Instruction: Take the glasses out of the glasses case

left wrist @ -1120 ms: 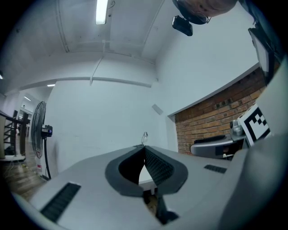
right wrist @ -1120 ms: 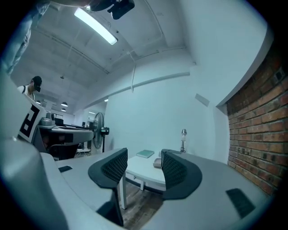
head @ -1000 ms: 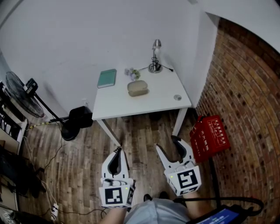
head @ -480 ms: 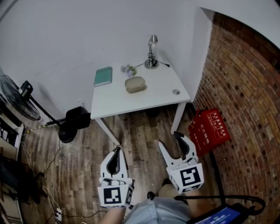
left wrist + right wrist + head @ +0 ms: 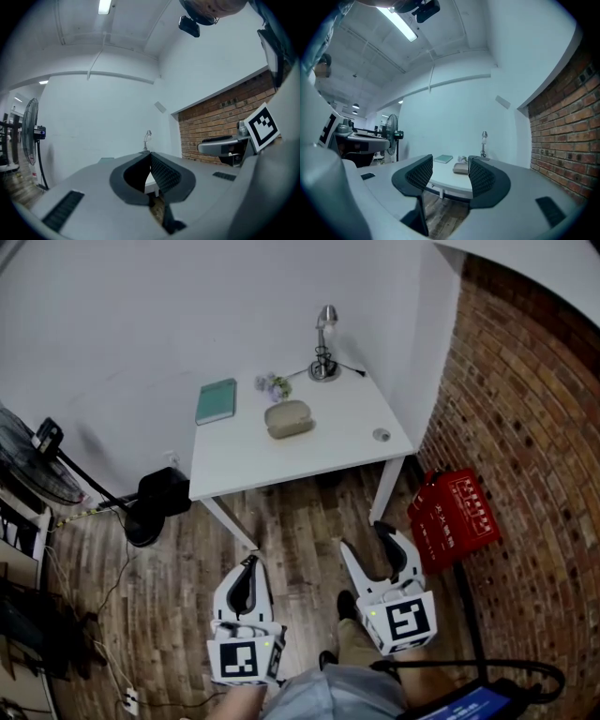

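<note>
I can read no words or numbers anywhere. The red crate [image 5: 453, 517], off to the right of my right jaws, carries white print too small and blurred to make out. The cubes on my left gripper [image 5: 250, 563] and right gripper [image 5: 367, 542] bear only black-and-white square markers. The green book [image 5: 217, 400], far ahead of my jaws, shows no legible title.

One surface [image 5: 328, 454] carries one glasses case [image 5: 289, 418], one green book [image 5: 217, 401], one desk lamp [image 5: 324, 343] and one small round disc [image 5: 381, 435]. Right of the surface is one red crate [image 5: 454, 517], and left of it one fan [image 5: 42, 470]. In front of the surface are two tongs: left tongs [image 5: 249, 562] and right tongs [image 5: 365, 540].
</note>
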